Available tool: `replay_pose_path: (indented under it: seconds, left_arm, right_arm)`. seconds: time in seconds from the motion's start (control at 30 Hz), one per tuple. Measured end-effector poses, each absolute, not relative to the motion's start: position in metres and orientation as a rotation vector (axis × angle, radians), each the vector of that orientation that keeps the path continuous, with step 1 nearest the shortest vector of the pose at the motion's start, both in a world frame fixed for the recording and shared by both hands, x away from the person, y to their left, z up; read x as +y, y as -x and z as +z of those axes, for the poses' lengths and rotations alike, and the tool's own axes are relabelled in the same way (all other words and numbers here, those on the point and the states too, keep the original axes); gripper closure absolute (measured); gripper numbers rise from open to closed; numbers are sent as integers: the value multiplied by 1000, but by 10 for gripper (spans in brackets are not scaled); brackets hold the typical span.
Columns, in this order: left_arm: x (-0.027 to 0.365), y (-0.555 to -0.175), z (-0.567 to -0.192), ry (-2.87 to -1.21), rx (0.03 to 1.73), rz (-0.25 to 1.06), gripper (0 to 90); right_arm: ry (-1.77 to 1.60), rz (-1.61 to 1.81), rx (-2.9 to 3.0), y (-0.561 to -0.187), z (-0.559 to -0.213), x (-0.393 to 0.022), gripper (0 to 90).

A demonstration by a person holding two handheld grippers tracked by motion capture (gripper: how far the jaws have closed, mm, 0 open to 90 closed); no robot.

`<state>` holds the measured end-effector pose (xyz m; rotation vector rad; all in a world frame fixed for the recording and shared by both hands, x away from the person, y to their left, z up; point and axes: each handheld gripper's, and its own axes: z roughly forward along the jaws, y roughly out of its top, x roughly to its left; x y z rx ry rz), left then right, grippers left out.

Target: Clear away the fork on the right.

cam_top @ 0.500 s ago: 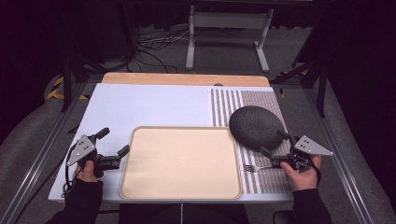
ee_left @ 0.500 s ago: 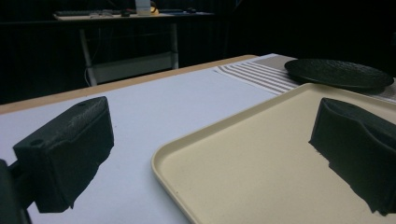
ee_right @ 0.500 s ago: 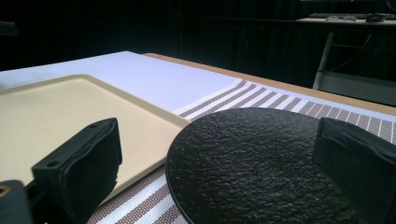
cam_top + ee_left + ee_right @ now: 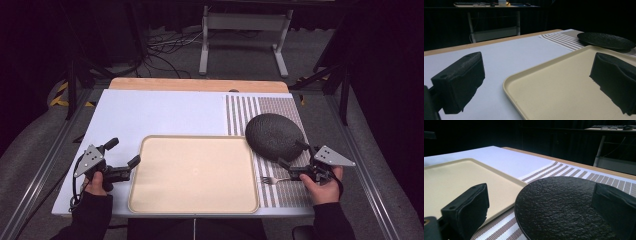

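From the high view, the beige tray (image 4: 194, 173) lies at the tabletop's near edge, the black plate (image 4: 274, 136) at its right edge beside a fork (image 4: 274, 179).

In the left gripper view, the left gripper (image 4: 536, 82) is open at the tray's corner.

In the right gripper view, the right gripper (image 4: 544, 212) gapes around the plate; probably gripping its rim comes next.

A cream tray (image 4: 194, 175) lies flat, a black textured plate (image 4: 274, 136) touching its far-right corner.

Table (image 4: 165, 107) w/ white top; striped mat (image 4: 282, 107) at right; beige tray (image 4: 195, 172) centre, near edge.
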<state>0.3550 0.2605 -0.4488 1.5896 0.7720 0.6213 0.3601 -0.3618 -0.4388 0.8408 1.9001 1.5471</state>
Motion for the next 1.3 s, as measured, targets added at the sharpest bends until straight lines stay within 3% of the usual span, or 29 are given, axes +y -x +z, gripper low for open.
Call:
replay_pose_path:
  seconds: [0.73, 1.3]
  left_arm:
    - [257, -353, -447, -1621, 745, 645, 2]
    - [258, -353, -446, -1617, 750, 652, 2]
  right_arm:
    - [-777, 1441, 2041, -368, -414, -348, 36]
    - [-666, 1140, 2353, -378, -390, -337, 77]
